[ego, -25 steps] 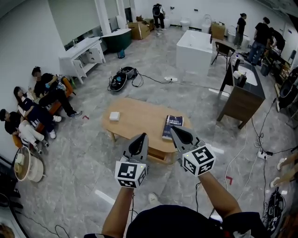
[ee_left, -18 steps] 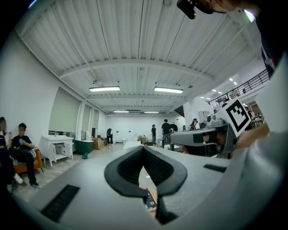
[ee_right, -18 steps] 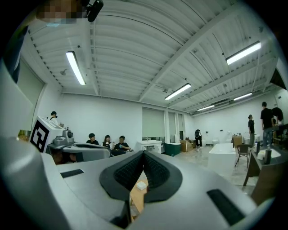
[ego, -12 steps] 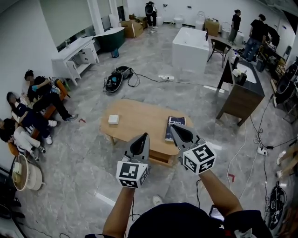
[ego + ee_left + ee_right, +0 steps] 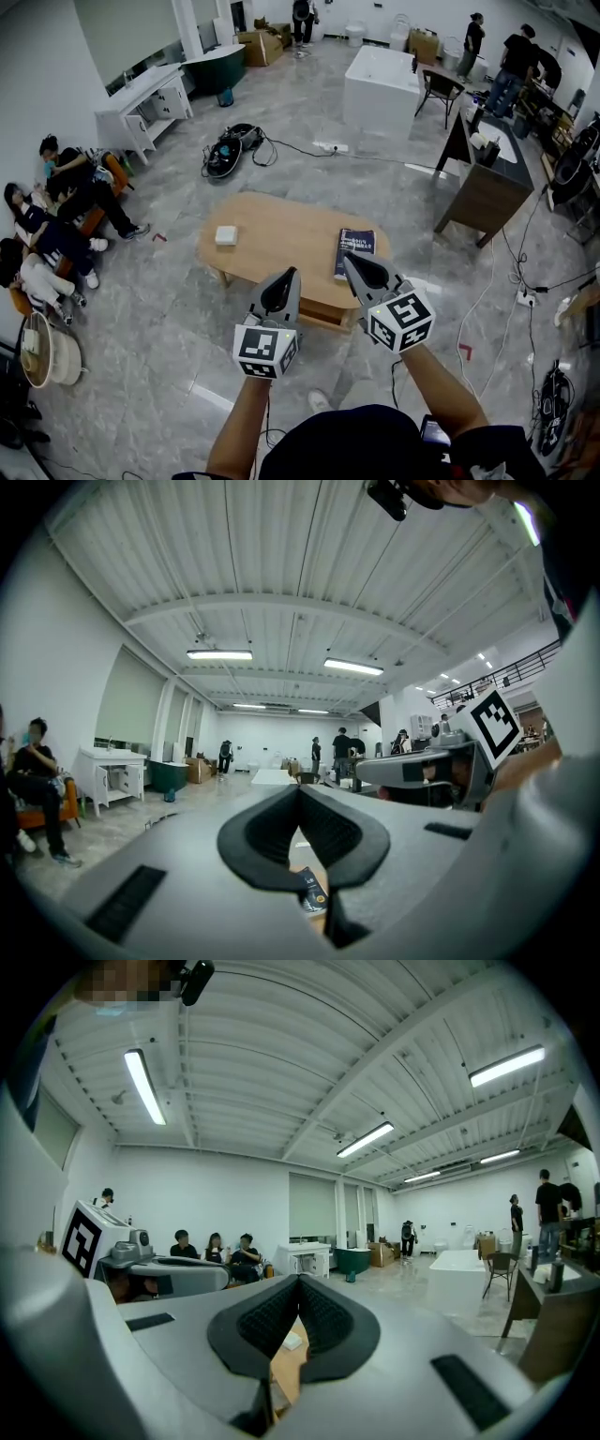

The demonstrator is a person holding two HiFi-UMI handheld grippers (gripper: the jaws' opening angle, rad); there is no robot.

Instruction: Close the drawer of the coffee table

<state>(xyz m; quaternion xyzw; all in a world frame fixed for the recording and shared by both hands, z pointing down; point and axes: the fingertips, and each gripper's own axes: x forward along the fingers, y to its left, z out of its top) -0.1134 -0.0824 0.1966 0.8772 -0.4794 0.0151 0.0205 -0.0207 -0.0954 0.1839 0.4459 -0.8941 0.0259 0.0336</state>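
The drawer (image 5: 325,319) is seen under the near edge of the low oval wooden desk (image 5: 281,239), where a wooden part juts out toward the person, in the gap between the two claws in the head view; how far it is pulled out cannot be judged. On the desk top a dark blue book (image 5: 353,253) is laid near the right end and a small white box (image 5: 225,234) near the left end, the two well apart. The left claw (image 5: 286,275) is held in the air above the near edge of the desk, clear of the drawer, and in its own view the left claw (image 5: 300,794) is clenched, tips meeting, with nothing gripped; the book is glimpsed through the gap below the tips. The right claw (image 5: 350,259) is held just beside it, over the desk's near right part, and the right claw (image 5: 300,1281) is likewise clenched on nothing, the white box showing through its gap. The desk is set on a grey marbled floor (image 5: 169,309), and several people (image 5: 56,216) are seated against the left wall.
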